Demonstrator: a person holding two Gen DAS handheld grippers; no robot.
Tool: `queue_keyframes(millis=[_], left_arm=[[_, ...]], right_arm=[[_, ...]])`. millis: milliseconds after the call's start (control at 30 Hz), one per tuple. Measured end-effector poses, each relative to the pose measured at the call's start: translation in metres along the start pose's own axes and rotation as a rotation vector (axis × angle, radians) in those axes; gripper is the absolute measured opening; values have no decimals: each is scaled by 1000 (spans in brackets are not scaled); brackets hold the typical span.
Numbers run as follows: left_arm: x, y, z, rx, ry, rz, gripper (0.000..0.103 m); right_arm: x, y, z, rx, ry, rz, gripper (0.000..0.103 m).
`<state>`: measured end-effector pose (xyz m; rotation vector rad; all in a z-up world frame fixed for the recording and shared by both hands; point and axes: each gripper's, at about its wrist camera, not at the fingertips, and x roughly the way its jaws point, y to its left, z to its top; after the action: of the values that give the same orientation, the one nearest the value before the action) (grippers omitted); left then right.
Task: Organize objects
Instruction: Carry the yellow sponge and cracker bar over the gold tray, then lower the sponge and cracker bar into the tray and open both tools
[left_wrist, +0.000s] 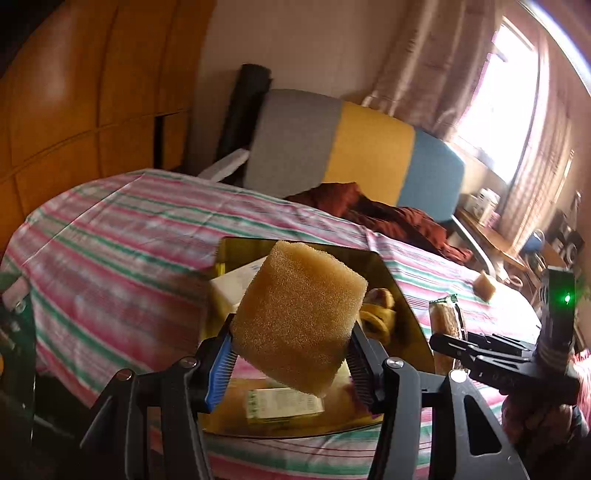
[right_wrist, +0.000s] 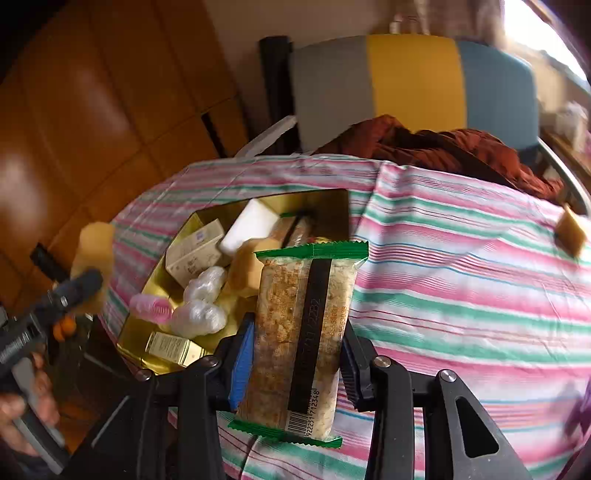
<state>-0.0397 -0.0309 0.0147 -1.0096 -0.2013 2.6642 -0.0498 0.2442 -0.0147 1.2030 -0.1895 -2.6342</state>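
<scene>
Two loads are on their way to the gold box (right_wrist: 325, 206) on the table (right_wrist: 461, 280): the left tongs (left_wrist: 291, 343) clamp a sponge (left_wrist: 299, 314), the right tongs (right_wrist: 295, 354) a wrapped snack bar (right_wrist: 295, 343). Next, judge a free spot inside, then release.

Three tan porous foam sponges (right_wrist: 92, 240) (right_wrist: 248, 266) (right_wrist: 570, 230); two green-edged clear-wrapped snack bars (right_wrist: 301, 343) (right_wrist: 295, 227); three small cream-and-gold cartons (right_wrist: 195, 253); two clear crinkled plastic bundles (right_wrist: 199, 315); one pink ribbed roller (right_wrist: 151, 308); one white block (right_wrist: 249, 225); one gold tin tray (right_wrist: 147, 332).
</scene>
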Motion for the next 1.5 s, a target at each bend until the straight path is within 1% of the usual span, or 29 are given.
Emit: queue_keyframes(millis=[67, 133, 300, 400, 467, 500, 533, 567, 633, 767, 800, 900, 1033, 1133, 1233, 1300, 1367, 1500], left_arm=[[1, 6, -1, -16, 3, 2, 55], [2, 8, -1, -24, 4, -8, 55], [14, 5, -2, -55, 33, -71, 55], [17, 8, -1, -76, 35, -80, 55], [16, 13, 2, -100, 29, -80, 55], [16, 15, 3, -107, 30, -82, 55], [16, 17, 4, -108, 29, -73, 55], [16, 17, 4, -102, 26, -58, 55], [18, 16, 3, -100, 30, -56, 55], [22, 14, 0, -107, 41, -65, 55], [24, 15, 0, -111, 49, -78, 55], [32, 9, -5, -125, 88, -126, 55], [46, -4, -5, -137, 114, -171, 56], [60, -18, -2, -130, 134, -199, 56], [76, -37, -1, -102, 168, -234, 64], [88, -47, -3, -79, 198, -227, 72], [91, -50, -6, -70, 202, -206, 73], [88, -44, -15, -54, 200, -157, 73]], right_arm=[[8, 5, 0, -32, 8, -18, 42], [17, 7, 0, -42, 29, -17, 43], [27, 5, -4, -51, 42, -35, 45], [27, 2, -8, -39, 41, -45, 56], [24, 2, -12, -32, 30, -50, 61], [22, 1, -14, -31, 19, -54, 72], [20, 2, -15, -32, 7, -54, 86], [18, 4, -17, -33, -11, -48, 91], [14, 8, -21, -33, -37, -51, 97], [15, 20, -25, -69, -43, -97, 100], [15, 22, -27, -75, -42, -100, 103], [12, 23, -31, -70, -63, -118, 103], [5, 17, -35, -39, -110, -163, 103], [2, 15, -37, -36, -111, -156, 103], [0, 10, -38, -8, -110, -131, 103], [0, 6, -38, 13, -112, -123, 103], [0, 2, -38, 37, -107, -112, 103], [2, -3, -39, 49, -97, -124, 103]])
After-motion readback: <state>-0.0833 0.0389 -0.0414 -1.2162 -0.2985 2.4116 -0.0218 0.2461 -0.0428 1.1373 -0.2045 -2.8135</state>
